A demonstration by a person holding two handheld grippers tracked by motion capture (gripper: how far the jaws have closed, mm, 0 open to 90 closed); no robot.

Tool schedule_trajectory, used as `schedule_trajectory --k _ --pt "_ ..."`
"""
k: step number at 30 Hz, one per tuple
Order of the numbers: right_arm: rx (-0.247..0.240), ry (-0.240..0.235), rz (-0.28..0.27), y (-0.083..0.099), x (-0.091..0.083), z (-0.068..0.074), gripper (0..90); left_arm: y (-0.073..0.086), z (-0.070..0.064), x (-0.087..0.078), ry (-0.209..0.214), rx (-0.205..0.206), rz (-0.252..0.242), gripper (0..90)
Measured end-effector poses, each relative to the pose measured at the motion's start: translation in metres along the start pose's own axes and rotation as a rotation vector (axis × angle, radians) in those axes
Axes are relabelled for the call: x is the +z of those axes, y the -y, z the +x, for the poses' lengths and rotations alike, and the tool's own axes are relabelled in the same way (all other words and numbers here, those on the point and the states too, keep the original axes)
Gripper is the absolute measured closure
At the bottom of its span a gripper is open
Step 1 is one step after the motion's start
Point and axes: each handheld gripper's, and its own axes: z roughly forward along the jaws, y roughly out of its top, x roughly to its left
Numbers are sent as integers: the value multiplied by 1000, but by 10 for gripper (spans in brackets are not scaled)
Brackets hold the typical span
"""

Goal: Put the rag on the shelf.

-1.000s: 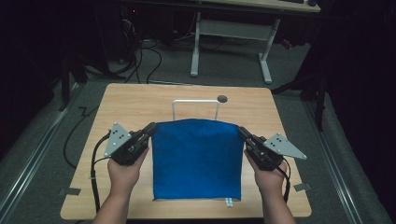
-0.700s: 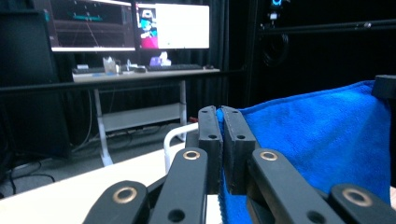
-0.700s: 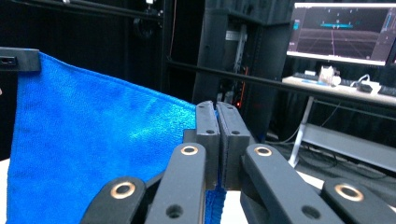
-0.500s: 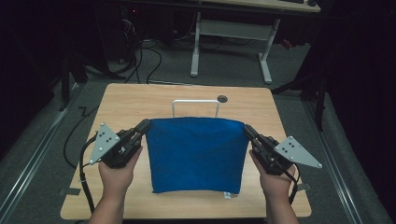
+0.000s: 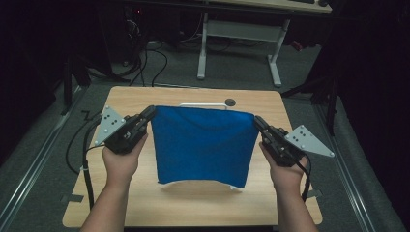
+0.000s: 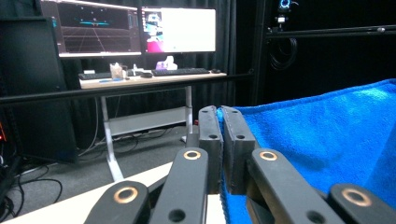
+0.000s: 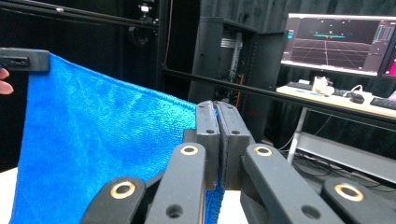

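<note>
A blue towel hangs stretched between both grippers above the wooden table, its lower edge lifted off the surface. My left gripper is shut on the towel's top left corner, and the cloth spreads to the right of its jaws in the left gripper view. My right gripper is shut on the top right corner. In the right gripper view the towel runs off to the left, where the other gripper's jaws pinch the far corner.
A white frame and a dark round grommet sit at the table's far edge. A desk with monitors stands beyond the table. Cables trail off the table's left side.
Both grippers have risen and moved forward with the towel's top corners. The cloth now hangs off the table instead of lying flat.
</note>
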Motion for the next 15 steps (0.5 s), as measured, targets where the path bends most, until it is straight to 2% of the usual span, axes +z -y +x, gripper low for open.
schedule_trajectory --k 4,9,15 --pt "-16 25 6 -8 10 -10 890 -10 5 12 -10 18 8 877" --pt "-8 35 20 -18 25 -23 891 -19 12 26 -25 33 18 877" --pt "-12 52 19 -28 39 -30 890 -29 21 40 -36 43 8 877"
